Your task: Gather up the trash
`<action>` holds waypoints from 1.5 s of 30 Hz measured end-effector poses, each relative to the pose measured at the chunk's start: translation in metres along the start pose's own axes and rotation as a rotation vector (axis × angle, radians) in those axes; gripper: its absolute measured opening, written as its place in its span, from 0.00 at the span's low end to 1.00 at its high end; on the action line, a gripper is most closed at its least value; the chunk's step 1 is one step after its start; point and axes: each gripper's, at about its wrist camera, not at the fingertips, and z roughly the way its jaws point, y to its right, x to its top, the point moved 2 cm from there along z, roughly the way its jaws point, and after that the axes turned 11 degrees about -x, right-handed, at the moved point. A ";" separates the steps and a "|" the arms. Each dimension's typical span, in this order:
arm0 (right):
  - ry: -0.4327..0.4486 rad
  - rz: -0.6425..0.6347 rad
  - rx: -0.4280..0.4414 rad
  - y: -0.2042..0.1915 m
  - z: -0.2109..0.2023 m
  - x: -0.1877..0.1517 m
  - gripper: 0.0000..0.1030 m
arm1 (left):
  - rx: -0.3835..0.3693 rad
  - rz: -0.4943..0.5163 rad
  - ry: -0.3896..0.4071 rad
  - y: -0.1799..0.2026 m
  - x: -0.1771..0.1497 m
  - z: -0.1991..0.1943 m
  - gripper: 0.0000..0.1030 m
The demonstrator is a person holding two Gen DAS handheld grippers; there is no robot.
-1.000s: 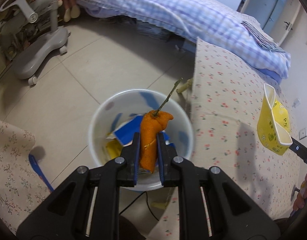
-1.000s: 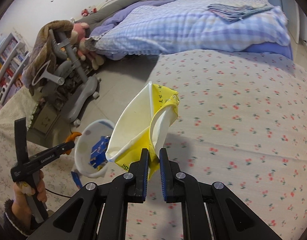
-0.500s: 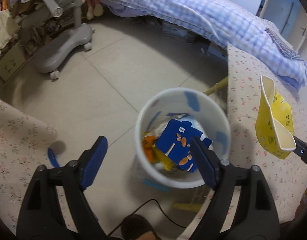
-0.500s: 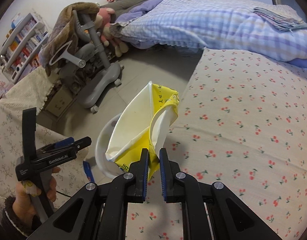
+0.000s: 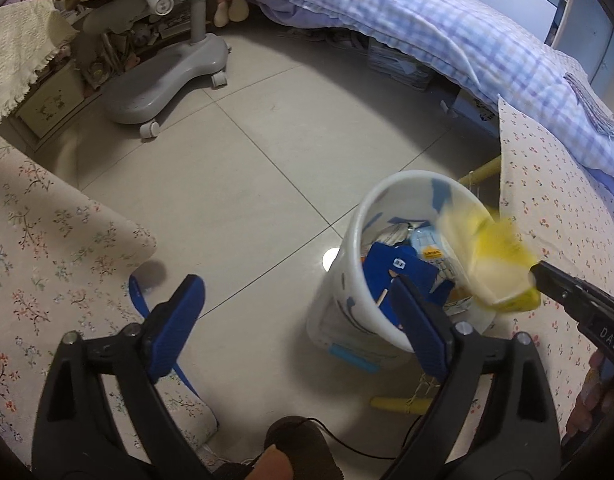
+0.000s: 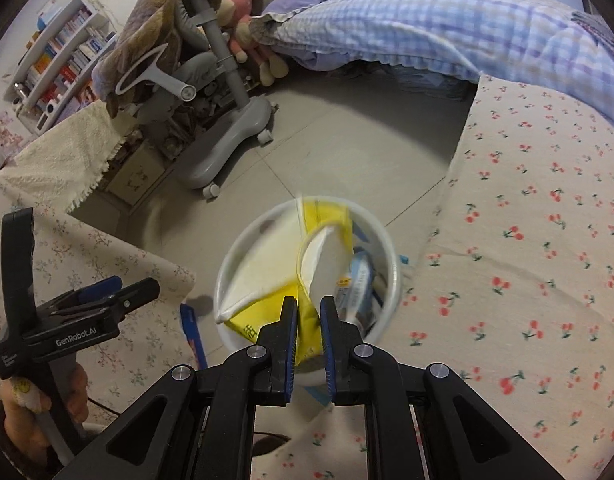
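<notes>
Right gripper (image 6: 308,316) fingers pinch a flattened yellow paper cup (image 6: 295,268) above the white trash bin (image 6: 231,264), frame centre. Left gripper (image 5: 295,320), lettered "GenRobot.AI", is opening with nothing between its fingers.

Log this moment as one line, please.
left gripper: fingers opening, empty | right gripper: holds yellow paper cup over white bin | stage: cup not yet dropped

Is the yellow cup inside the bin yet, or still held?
Held: the right gripper pinches the yellow cup above the white bin, not dropped in.
</notes>
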 end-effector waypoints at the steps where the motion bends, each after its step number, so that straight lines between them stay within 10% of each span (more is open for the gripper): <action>1: -0.011 0.011 0.010 0.000 0.003 0.000 0.23 | 0.003 -0.002 0.001 -0.001 0.000 0.000 0.94; 5: -0.001 0.040 0.000 0.010 -0.002 0.000 0.52 | 0.013 -0.001 0.006 -0.001 -0.002 -0.001 0.96; 19: 0.103 0.119 -0.207 0.081 -0.118 -0.045 0.76 | -0.080 0.086 0.017 0.067 -0.032 -0.029 0.98; 33: 0.189 0.197 -0.427 0.136 -0.189 -0.153 0.87 | -0.164 0.183 0.052 0.145 -0.107 -0.051 0.99; 45: 0.193 0.202 -0.448 0.158 -0.180 -0.183 0.87 | -0.143 0.219 0.089 0.164 -0.123 -0.052 0.99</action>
